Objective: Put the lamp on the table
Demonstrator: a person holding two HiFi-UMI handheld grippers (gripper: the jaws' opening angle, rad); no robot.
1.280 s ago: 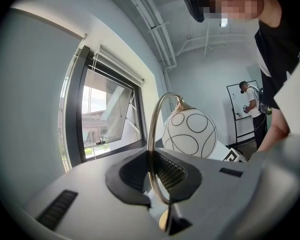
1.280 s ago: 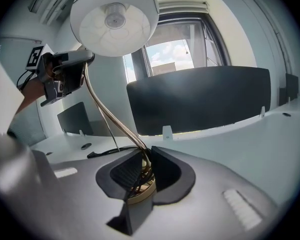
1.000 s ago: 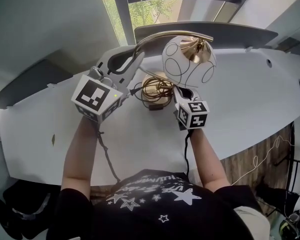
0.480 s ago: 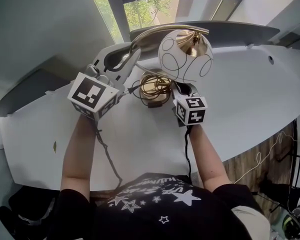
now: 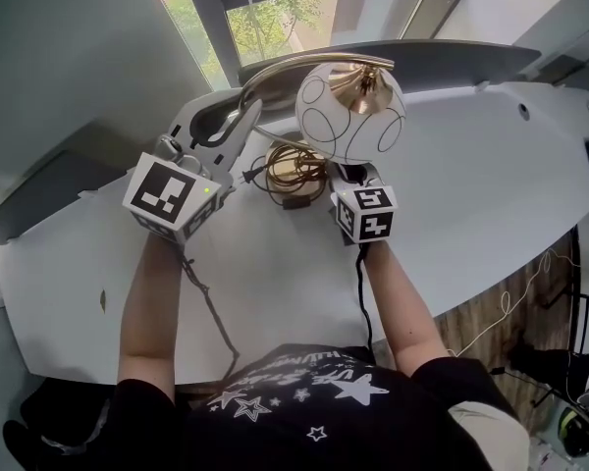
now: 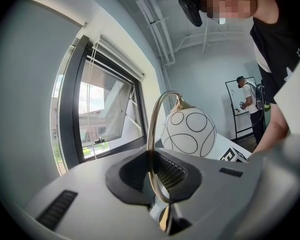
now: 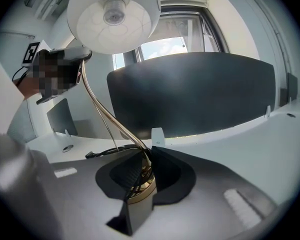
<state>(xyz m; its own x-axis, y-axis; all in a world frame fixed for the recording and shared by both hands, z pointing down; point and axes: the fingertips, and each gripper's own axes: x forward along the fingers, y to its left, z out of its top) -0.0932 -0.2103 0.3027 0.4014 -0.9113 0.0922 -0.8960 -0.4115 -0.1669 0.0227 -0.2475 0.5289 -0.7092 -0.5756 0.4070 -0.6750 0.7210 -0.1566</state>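
Underneath, white table (image 5: 275, 283) beside window (image 5: 275, 23).

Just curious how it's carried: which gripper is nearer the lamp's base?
Right. The right gripper clamps the base; the left gripper holds the curved stem higher up.

The lamp (image 5: 350, 113), the left tongs (image 5: 243, 111) and the right tongs (image 5: 351, 173) have moved a little left and farther out over the surface (image 5: 471, 194).

An office — a long white tabletop (image 5: 491, 184) with a cable port (image 7: 66, 147) and a dark divider screen (image 7: 190, 94), a big window (image 6: 105, 109), exposed ceiling pipes (image 6: 155, 24) overhead.
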